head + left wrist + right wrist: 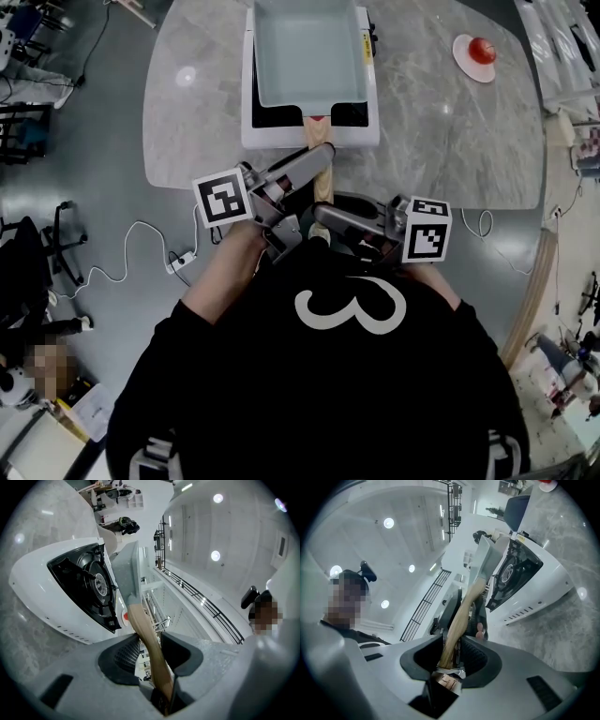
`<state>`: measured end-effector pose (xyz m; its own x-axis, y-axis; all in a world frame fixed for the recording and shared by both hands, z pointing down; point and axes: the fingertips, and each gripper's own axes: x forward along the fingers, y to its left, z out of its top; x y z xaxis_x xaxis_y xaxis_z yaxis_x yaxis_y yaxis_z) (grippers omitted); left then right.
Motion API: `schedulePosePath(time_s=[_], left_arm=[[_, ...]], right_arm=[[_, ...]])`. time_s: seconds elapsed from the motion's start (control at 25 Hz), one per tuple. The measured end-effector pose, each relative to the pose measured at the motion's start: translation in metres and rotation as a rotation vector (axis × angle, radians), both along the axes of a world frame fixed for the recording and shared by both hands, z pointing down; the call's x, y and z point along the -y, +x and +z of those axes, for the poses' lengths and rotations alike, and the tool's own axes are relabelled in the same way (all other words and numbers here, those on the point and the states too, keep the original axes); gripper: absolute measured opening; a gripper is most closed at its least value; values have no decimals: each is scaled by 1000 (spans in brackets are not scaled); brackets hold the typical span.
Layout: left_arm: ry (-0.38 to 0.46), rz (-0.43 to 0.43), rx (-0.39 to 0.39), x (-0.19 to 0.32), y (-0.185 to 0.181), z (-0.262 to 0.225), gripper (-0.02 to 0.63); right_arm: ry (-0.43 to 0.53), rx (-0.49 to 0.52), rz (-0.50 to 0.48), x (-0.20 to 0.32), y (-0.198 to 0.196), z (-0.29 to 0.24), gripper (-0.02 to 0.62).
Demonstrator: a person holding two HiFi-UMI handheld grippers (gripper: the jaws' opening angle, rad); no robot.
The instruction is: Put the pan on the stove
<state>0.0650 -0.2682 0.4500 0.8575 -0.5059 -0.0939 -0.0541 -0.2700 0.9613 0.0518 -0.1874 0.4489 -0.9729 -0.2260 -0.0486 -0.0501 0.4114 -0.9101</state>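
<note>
A square grey pan (305, 52) lies over the white stove (366, 131), covering most of its black top. I cannot tell whether the pan's bottom touches the stove. Its wooden handle (323, 178) points back toward me. My left gripper (314, 171) is shut on the handle from the left. Just behind it, my right gripper (321, 220) is shut on the handle's end. In the left gripper view the handle (145, 634) runs between the jaws of the left gripper (152, 656) up to the pan (126, 569). In the right gripper view the right gripper (451, 656) pinches the handle (459, 616).
The stove stands at the near edge of a grey marble table (441, 141). A small plate with a red thing (475, 54) sits at the table's far right. On the floor to the left lie a white cable and a power strip (178, 262).
</note>
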Motion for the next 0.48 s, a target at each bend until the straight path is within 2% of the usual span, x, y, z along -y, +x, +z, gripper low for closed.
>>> schedulePosePath(time_s=[0.48], left_arm=[[-61, 2, -15, -3, -1, 19, 150]], right_arm=[[-52, -14, 0, -3, -2, 15, 107]])
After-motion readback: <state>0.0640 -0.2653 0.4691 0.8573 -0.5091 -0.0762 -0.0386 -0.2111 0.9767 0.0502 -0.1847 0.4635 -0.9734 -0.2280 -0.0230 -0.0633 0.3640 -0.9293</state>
